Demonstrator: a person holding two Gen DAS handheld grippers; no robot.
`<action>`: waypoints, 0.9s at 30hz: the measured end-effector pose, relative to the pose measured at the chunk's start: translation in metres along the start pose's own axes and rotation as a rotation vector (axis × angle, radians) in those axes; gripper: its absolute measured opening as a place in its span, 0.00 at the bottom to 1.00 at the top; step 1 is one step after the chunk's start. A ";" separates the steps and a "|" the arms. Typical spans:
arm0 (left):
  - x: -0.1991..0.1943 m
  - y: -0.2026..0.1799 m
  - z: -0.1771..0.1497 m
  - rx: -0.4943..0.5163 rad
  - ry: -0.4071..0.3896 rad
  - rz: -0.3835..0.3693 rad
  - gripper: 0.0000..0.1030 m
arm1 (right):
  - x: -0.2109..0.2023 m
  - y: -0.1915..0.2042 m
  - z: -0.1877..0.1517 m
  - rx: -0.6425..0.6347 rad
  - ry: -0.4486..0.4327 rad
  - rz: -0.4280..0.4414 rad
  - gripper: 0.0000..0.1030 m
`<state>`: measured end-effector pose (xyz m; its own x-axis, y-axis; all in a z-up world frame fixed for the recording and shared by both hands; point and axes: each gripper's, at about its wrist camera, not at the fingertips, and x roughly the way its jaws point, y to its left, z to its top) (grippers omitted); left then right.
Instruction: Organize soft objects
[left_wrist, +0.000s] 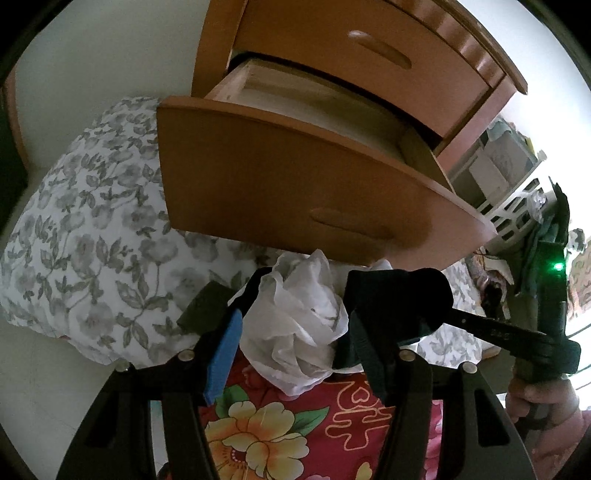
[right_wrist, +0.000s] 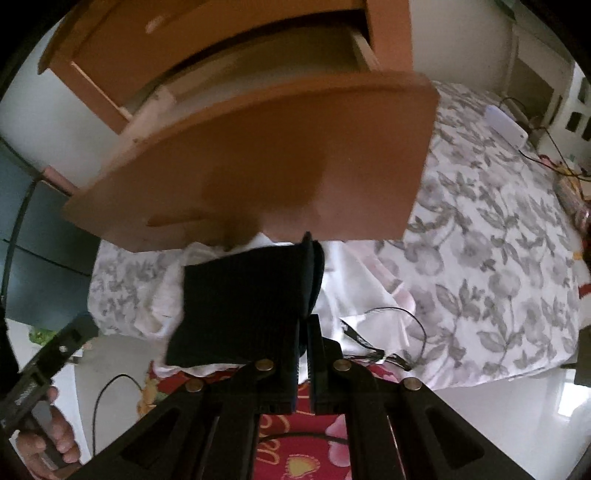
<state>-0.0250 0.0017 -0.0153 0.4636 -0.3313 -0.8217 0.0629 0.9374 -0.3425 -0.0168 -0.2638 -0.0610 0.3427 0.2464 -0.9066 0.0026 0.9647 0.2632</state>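
A dark folded cloth (right_wrist: 240, 302) hangs from my right gripper (right_wrist: 304, 328), whose jaws are shut on its right edge. In the left wrist view the same dark cloth (left_wrist: 391, 306) drapes over my right finger while my left gripper (left_wrist: 295, 332) stands open around a crumpled white cloth (left_wrist: 299, 321). The right gripper (left_wrist: 491, 332) reaches in from the right there. The open wooden drawer (left_wrist: 288, 177) juts out just above both cloths; its inside looks bare. It fills the top of the right wrist view (right_wrist: 266, 155).
The nightstand's upper drawer (left_wrist: 369, 55) is closed. A grey floral bedspread (left_wrist: 85, 236) and a red floral blanket (left_wrist: 280, 428) lie below. A white basket (left_wrist: 517, 210) stands at right. Cables (right_wrist: 399, 332) and a white device (right_wrist: 506, 125) lie on the bed.
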 end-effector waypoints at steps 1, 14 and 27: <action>0.000 0.000 0.000 0.003 -0.002 0.003 0.61 | 0.003 -0.002 -0.001 0.007 0.003 -0.009 0.04; -0.007 0.005 0.002 0.001 -0.070 0.058 0.84 | -0.015 0.005 -0.006 0.019 -0.055 -0.067 0.30; -0.014 0.001 0.001 0.026 -0.127 0.142 0.85 | -0.056 0.019 -0.032 0.073 -0.244 -0.190 0.67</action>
<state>-0.0304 0.0072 -0.0032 0.5774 -0.1813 -0.7961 0.0110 0.9767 -0.2144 -0.0662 -0.2561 -0.0158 0.5448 0.0246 -0.8382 0.1528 0.9799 0.1280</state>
